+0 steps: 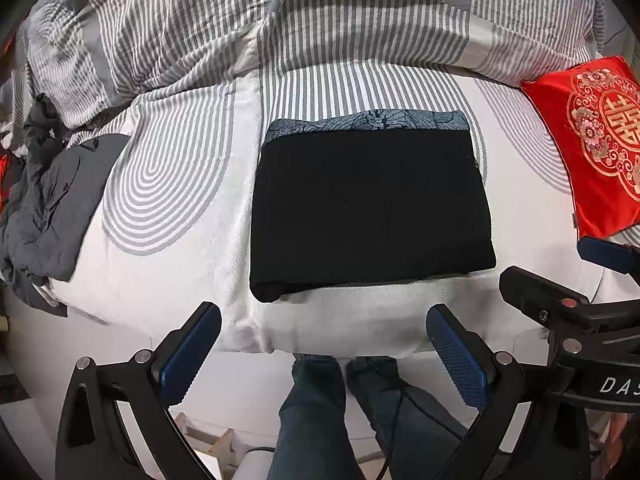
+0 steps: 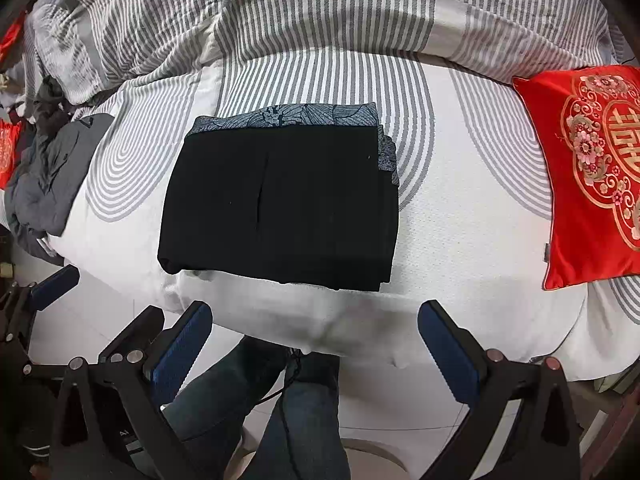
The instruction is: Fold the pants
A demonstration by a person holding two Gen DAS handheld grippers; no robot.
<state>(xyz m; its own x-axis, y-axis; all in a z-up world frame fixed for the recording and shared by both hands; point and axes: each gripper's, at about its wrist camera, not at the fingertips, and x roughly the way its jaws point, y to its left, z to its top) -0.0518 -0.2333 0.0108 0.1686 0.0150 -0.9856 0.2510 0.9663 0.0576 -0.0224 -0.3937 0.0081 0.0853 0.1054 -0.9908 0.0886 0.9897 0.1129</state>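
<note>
Left wrist view: from above the bed's near edge, facing forward and down, fairly near. Right wrist view: alongside, set further right. Shared: folded black fabric pants (image 1: pixel 372 208) (image 2: pixel 280 204), red embroidered square cushion (image 1: pixel 592 148) (image 2: pixel 588 176), grey-striped white bedspread (image 1: pixel 168 184) (image 2: pixel 472 208).

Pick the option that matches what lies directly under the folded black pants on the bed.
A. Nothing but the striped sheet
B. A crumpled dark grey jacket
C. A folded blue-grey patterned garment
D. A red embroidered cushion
C: a blue-grey patterned garment shows as a strip beyond the far edge of the black pants and along their right side, while the red cushion and grey jacket lie apart.
</note>
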